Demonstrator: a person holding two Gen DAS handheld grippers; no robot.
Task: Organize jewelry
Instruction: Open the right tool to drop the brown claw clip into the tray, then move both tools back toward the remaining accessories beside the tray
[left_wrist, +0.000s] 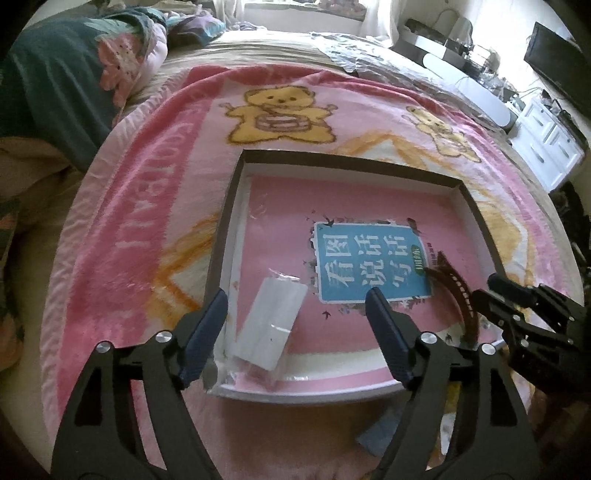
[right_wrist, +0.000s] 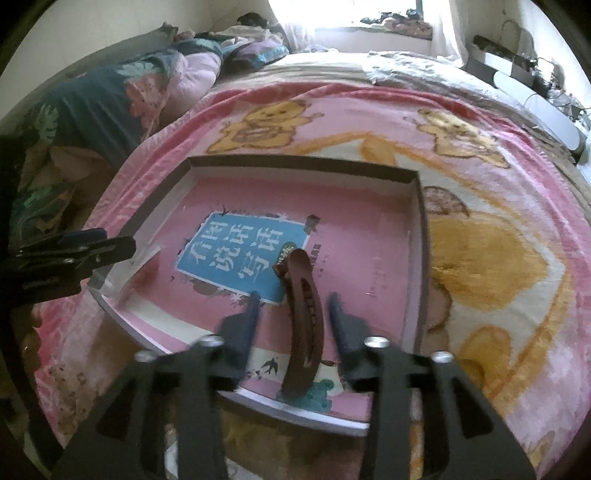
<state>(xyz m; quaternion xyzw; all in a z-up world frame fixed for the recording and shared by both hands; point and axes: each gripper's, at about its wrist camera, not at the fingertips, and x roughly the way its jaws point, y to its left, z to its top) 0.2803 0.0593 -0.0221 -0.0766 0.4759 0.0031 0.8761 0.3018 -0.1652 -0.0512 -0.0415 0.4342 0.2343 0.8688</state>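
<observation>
In the shallow box (right_wrist: 417, 229) on the pink bear blanket (right_wrist: 498, 258), a brown hair clip (right_wrist: 304, 317) lies on the pink book cover (right_wrist: 351, 229) that lines the bottom. The clip is long, narrow and gently arched; its long axis runs from the near rim away toward the blue title panel (right_wrist: 236, 258), toothed end farthest. It looks like light, rigid plastic with a glossy, probably slippery back, so the surest hold would be across its narrow middle. The right gripper (right_wrist: 293, 299) straddles it, jaws parted on either side with gaps showing, not pressing. To the left in the box lies a small clear packet (left_wrist: 271, 325), soft and crinkly, best pinched at an edge. The left gripper (left_wrist: 295, 301) stands wide open around it, holding nothing.
</observation>
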